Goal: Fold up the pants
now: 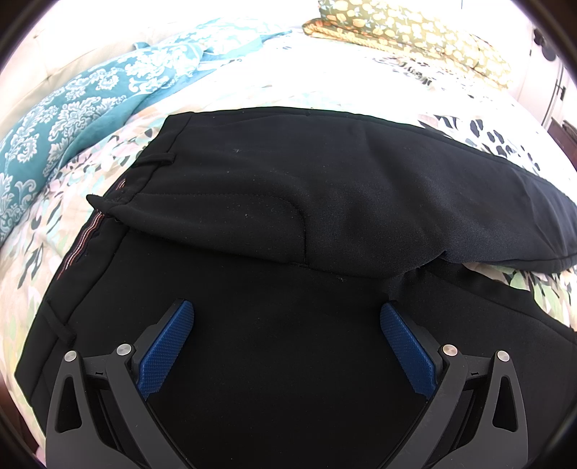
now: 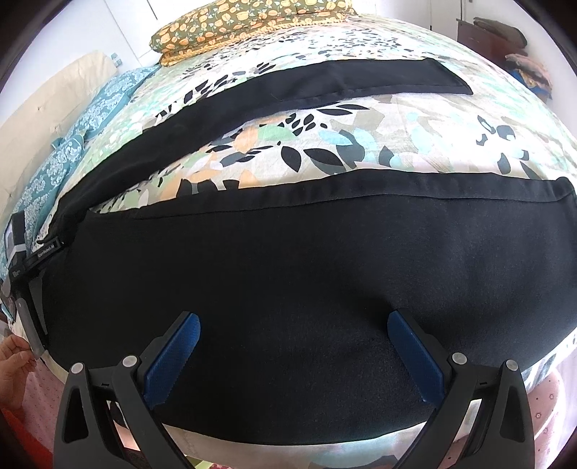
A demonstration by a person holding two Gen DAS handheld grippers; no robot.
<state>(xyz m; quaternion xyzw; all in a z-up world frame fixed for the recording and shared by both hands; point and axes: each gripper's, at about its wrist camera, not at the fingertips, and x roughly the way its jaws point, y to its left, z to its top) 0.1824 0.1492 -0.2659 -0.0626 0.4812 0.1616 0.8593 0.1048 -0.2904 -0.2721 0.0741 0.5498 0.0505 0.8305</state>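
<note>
Black pants (image 1: pixel 274 202) lie spread on a floral bedspread (image 1: pixel 72 202). In the left wrist view the waistband with belt loops is at the left and the far hip part lies folded over the near part. My left gripper (image 1: pixel 286 324) is open just above the seat area, holding nothing. In the right wrist view the near leg (image 2: pixel 288 259) fills the middle and the far leg (image 2: pixel 324 81) stretches away toward the upper right, apart from it. My right gripper (image 2: pixel 294 339) is open over the near leg, empty. The left gripper's body (image 2: pixel 25 274) shows at the left edge.
A teal patterned cloth (image 1: pixel 72 108) lies at the bed's left side. An olive and orange floral pillow (image 2: pixel 245 21) sits at the head of the bed. Dark furniture with clothes (image 2: pixel 519 47) stands at the far right. The near edge of the bed (image 2: pixel 288 451) is just below my right gripper.
</note>
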